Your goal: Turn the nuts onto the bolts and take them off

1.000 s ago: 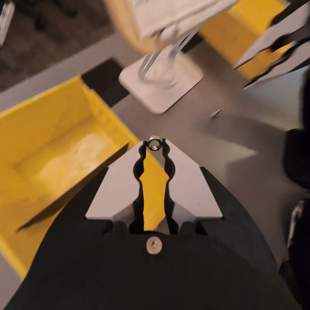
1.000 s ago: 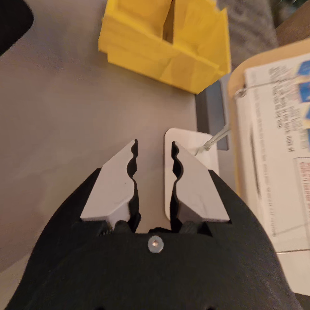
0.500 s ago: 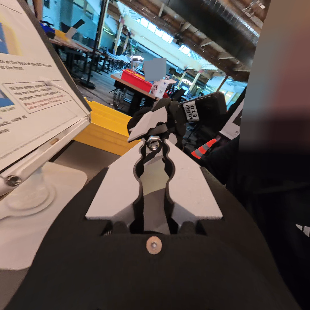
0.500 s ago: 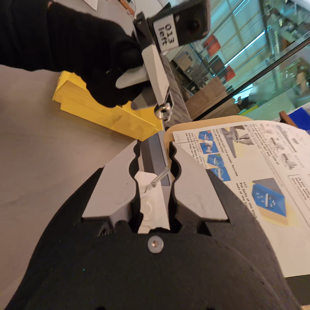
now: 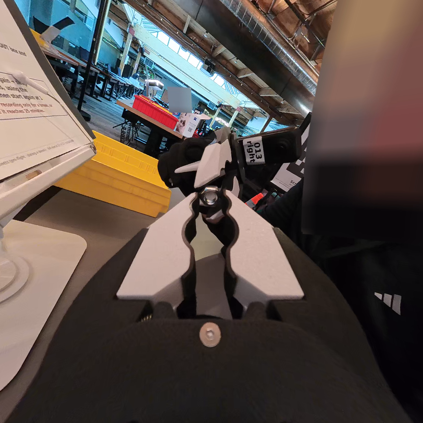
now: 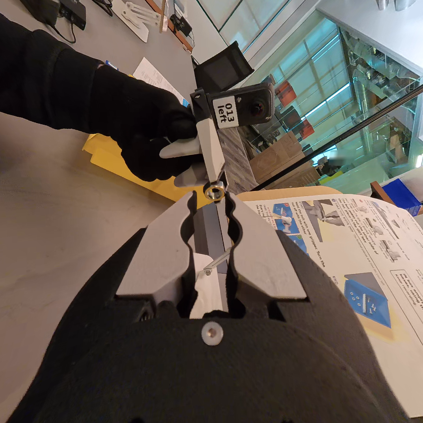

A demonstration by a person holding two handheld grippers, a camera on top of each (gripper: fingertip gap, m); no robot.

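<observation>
The left gripper [image 5: 209,198] grips a hex nut [image 5: 208,198], bore facing the open-fingered right gripper [image 6: 210,197], above the bench [image 6: 45,217].

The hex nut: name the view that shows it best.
The left wrist view. The hex nut sits sharp and face-on, clamped at the left gripper tips, something metallic filling its bore. The right wrist view shows the nut from its other face, bore looking hollow, before the open right gripper.

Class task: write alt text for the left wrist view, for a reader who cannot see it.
The left hand-held gripper pinches a small silver hex nut at its grey fingertips, held up facing the right hand-held gripper. A yellow plastic bin sits behind on the grey table.
</observation>
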